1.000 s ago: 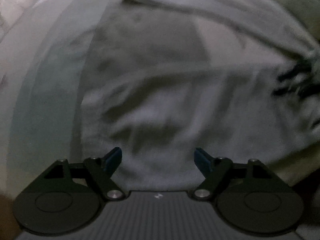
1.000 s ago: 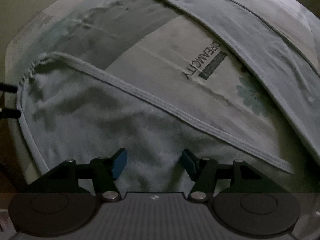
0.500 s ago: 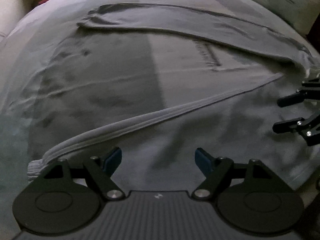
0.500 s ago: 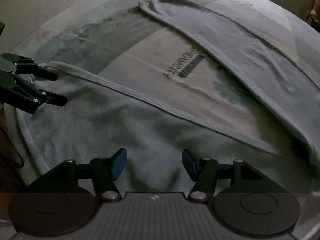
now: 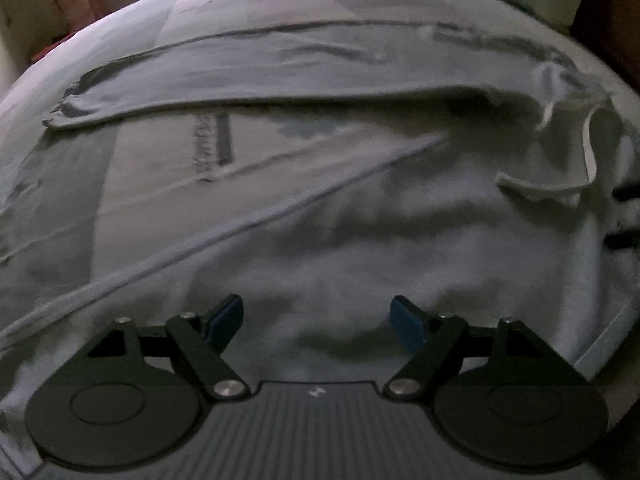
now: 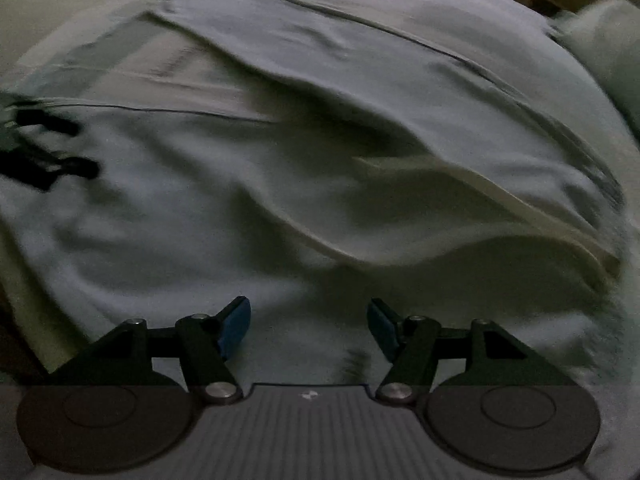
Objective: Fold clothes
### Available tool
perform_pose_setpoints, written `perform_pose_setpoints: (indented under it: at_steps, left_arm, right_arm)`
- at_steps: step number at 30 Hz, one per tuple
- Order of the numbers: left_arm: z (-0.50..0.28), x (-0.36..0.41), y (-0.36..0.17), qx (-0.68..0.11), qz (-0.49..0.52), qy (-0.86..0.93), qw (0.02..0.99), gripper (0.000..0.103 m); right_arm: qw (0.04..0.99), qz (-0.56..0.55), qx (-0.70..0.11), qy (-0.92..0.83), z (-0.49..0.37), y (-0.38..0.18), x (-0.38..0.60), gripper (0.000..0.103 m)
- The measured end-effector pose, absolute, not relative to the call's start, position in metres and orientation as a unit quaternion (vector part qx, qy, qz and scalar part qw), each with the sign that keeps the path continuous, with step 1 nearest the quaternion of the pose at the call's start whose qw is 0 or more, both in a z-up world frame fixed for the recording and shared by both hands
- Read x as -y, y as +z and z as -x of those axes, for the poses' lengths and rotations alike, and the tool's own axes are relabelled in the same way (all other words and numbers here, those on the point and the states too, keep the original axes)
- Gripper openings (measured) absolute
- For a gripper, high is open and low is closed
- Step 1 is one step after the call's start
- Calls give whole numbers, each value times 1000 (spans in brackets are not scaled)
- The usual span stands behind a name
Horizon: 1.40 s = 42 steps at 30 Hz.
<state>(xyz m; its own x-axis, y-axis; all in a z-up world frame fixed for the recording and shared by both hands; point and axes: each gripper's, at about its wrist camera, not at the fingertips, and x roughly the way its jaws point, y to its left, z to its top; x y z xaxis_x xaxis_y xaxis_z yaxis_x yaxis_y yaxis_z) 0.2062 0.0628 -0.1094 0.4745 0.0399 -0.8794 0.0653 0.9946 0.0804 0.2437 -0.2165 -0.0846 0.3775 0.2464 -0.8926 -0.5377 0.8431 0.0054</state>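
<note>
At the bottom of the left wrist view, the left gripper [image 5: 316, 322] stands with its black arms spread and its two blue-padded fingertips [image 5: 224, 318] wide apart, nothing between them; the jaws are released. Just beyond the pads lies the pale grey-blue long-sleeved knit garment [image 5: 400, 240], its body filling the lower centre and right of the frame, soft and rumpled. A ribbed hem edge [image 5: 248, 222] runs on a diagonal from the lower left up toward the centre right. Across the upper part of the frame one long sleeve [image 5: 260, 76] stretches from the upper left to the upper right, where the white-edged neck opening [image 5: 568, 160] is bunched. Under the garment, in the gap between hem and sleeve, shows the light bedsheet with dark printed lettering [image 5: 160, 160]; the letters are too blurred to read. At the far right edge two dark fingertips of the right gripper [image 5: 624, 216] poke into the frame. In the right wrist view the right gripper [image 6: 308, 326] is likewise released, blue pads [image 6: 236, 326] held apart and gripping nothing, just over the same garment [image 6: 200, 220], which fills most of the frame in motion-blurred folds. The left gripper [image 6: 48, 148] appears as a dark smear at the left edge, beside the hem.
</note>
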Motion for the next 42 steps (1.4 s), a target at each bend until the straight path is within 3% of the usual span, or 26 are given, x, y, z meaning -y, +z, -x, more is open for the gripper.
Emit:
perform_pose_setpoints:
  at_steps: [12, 28, 35, 42]
  left_arm:
    - [-210, -66, -120, -530, -3, 28, 847, 90]
    - [-209, -65, -126, -523, -7, 27, 852, 102]
    - [-180, -58, -130, -459, -16, 39, 888, 102]
    - [-115, -3, -96, -404, -60, 37, 912, 102]
  right_arm:
    - [842, 94, -481, 225, -243, -117, 247, 103]
    - [852, 88, -462, 231, -239, -120, 251, 103]
    - [868, 90, -434, 226, -225, -122, 254, 103]
    - [911, 52, -392, 115, -115, -84, 276, 103]
